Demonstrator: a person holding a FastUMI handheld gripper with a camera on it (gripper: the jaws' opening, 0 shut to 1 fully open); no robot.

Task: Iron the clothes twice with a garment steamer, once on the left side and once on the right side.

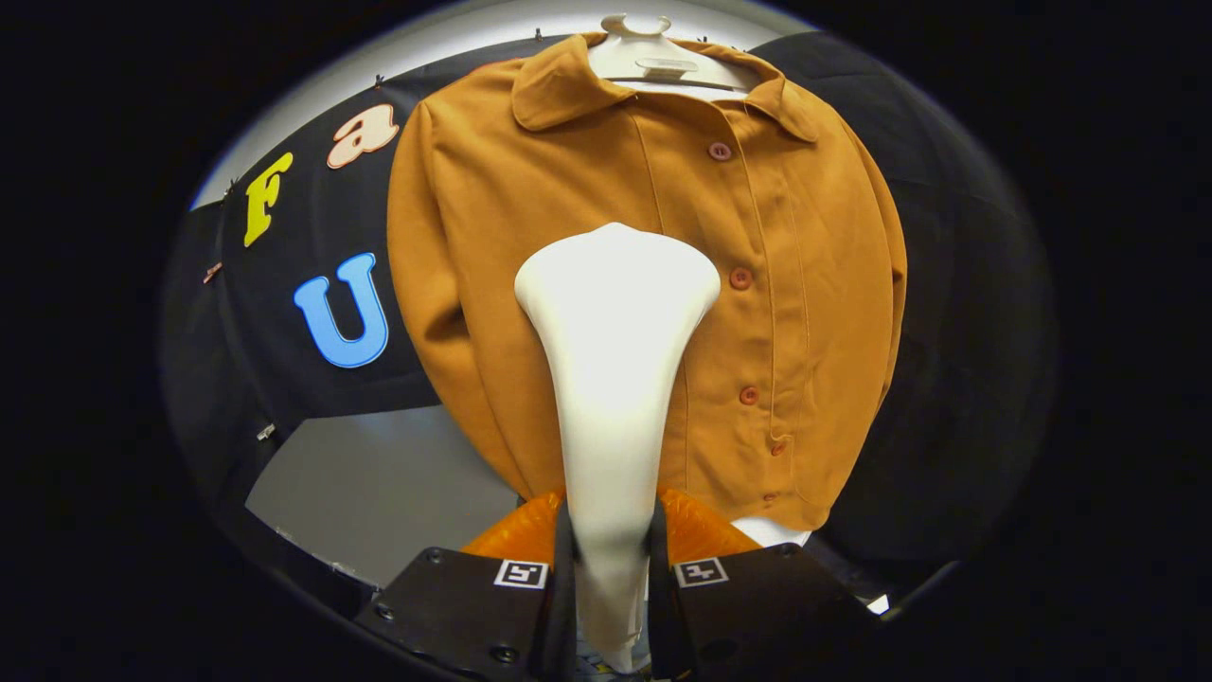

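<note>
A mustard-brown buttoned jacket (644, 284) hangs on a white hanger (653, 62) against the black booth wall, straight ahead of the fingers. My gripper (611, 568) is shut on the narrow handle of a white garment steamer (615, 360). The steamer rises from between the fingers, and its wide head sits over the jacket's middle, left of the row of buttons (740, 278). Whether the head touches the cloth cannot be told. The steamer hides part of the jacket's lower front.
An orange translucent part (701, 530) shows just beyond the fingers, at the steamer's base. A grey surface (379, 483) lies below the jacket to the left. Black cloth closes off both sides.
</note>
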